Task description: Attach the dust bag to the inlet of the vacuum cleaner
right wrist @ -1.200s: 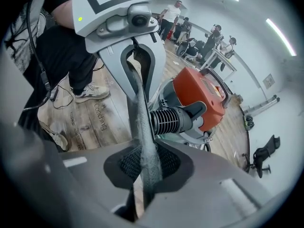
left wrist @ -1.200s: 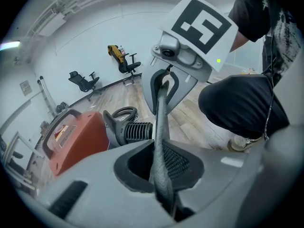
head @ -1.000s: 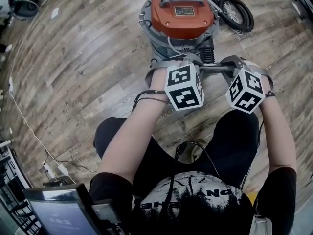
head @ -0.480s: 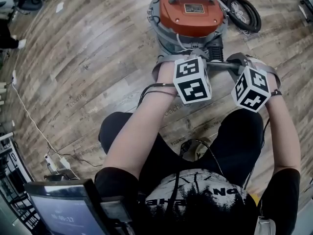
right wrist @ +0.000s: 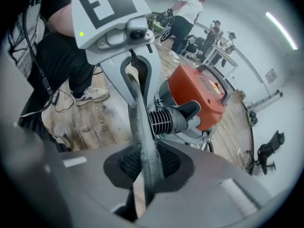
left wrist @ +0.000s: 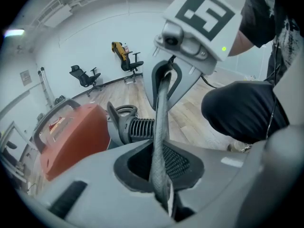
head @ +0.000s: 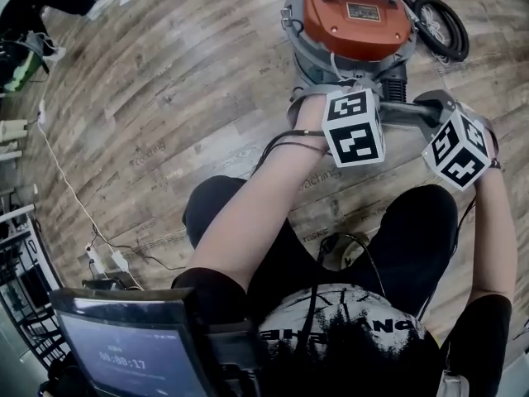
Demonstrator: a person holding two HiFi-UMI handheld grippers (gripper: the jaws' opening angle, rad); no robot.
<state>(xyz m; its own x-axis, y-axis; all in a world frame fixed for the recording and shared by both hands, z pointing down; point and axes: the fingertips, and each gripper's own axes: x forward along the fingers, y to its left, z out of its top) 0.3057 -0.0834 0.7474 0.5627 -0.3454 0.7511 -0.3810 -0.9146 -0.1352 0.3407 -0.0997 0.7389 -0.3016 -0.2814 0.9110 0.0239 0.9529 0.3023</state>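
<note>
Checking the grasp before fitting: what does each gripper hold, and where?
The grey dust bag, stretched between them: the left gripper pinches one edge, the right gripper the opposite edge.

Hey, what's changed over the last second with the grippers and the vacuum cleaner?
Nothing was taken hold of or let go. In the head view the vacuum cleaner and both grippers slid right together, so the camera seems to have turned, not them. Unchanged: the left gripper and right gripper stay shut on the grey edge of the dust bag, stretched between them in front of the vacuum cleaner.
</note>
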